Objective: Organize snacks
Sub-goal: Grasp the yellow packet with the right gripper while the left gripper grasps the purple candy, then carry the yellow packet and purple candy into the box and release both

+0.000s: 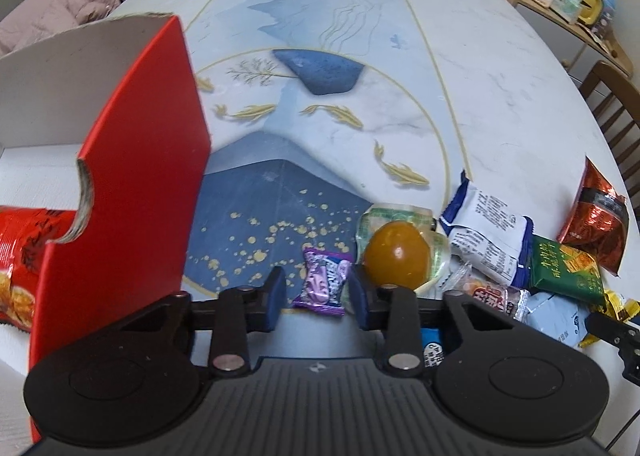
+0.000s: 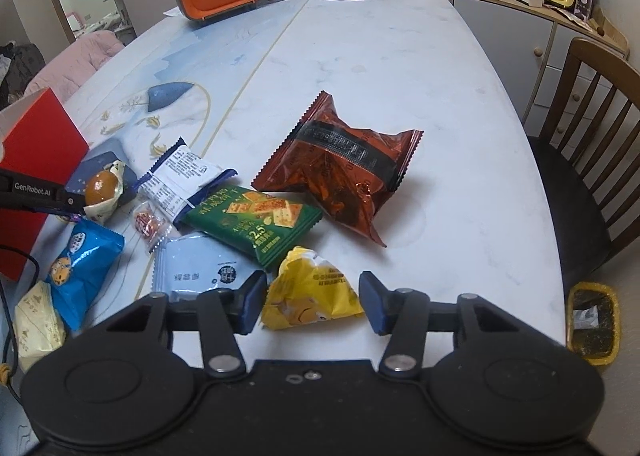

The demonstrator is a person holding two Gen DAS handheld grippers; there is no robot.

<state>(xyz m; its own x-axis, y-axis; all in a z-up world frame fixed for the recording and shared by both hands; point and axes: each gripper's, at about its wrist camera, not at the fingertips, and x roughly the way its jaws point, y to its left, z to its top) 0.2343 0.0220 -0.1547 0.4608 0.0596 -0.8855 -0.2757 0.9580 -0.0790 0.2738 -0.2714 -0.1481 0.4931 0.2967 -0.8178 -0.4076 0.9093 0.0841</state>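
Your left gripper point(image 1: 318, 294) sat low centre in the left wrist view, jaws straddling the purple candy point(image 1: 323, 282). A gap showed between the left pad and the wrapper, and the right pad was at its edge, so no clamp there. The candy lay on the table point(image 1: 480, 95), just left of the orange jelly cup point(image 1: 398, 256).

Your right gripper point(image 2: 314, 302) was low centre in the right wrist view, with the yellow packet point(image 2: 312, 292) between its jaws. The left pad touched the packet's edge and the right pad met its corner; I couldn't tell if it was really squeezed.

The rest of the snacks were bunched at the lower left of that view:
- green cracker pack point(image 2: 256, 223), just above the yellow packet
- pale blue packet point(image 2: 196, 268), to its left
- white-and-blue wrapper point(image 2: 182, 175), further up
- blue bag point(image 2: 84, 268), far left
- brown foil bag point(image 2: 344, 171), mid-frame, its corner touching the green pack

The red box point(image 1: 132, 159) stood open at the left of the left wrist view, with a red snack tube point(image 1: 24, 256) lying inside it.
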